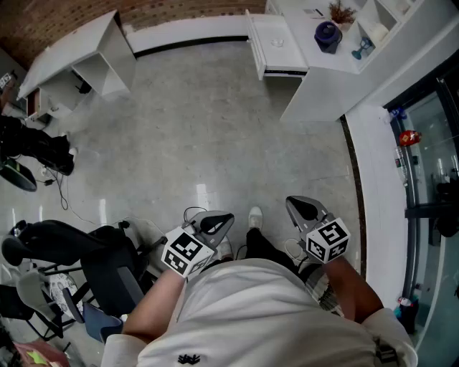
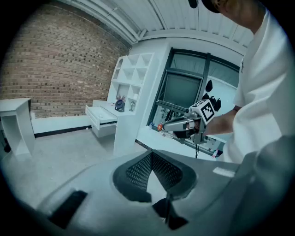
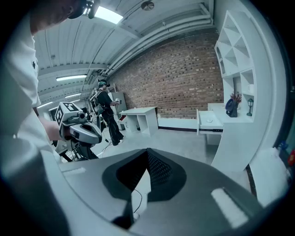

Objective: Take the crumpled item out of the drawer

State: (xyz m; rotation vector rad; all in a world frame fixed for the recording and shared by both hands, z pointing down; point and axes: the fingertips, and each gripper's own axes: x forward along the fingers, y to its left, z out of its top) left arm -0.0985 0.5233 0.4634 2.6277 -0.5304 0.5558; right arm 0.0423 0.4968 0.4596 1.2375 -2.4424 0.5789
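Two hand-held grippers show at the bottom of the head view, each carrying one marker cube. The left hand-held gripper [image 1: 228,216] has its jaws pressed together with nothing between them. The right hand-held gripper [image 1: 291,203] is likewise pressed together and empty. Both point forward and slightly down over the grey floor [image 1: 201,136].

One drawer [image 1: 287,59] stands pulled out at the upper middle of the head view, well apart from both grippers. It belongs to a white cabinet whose top surface [image 1: 315,63] lies at its right. One small pale item [image 1: 278,43] lies inside the drawer near its middle. It is too small to make out its shape or whether it is crumpled.

On the surface stand one dark blue vase [image 1: 328,36] and one small blue-stemmed thing [image 1: 361,49]. One sprig of dried twigs [image 1: 341,11] stands beyond them. One white desk [image 1: 72,57] sits at the upper left, and one black office chair [image 1: 64,247] at the lower left. The right gripper view shows one other person [image 3: 105,113] standing at the left of that frame.
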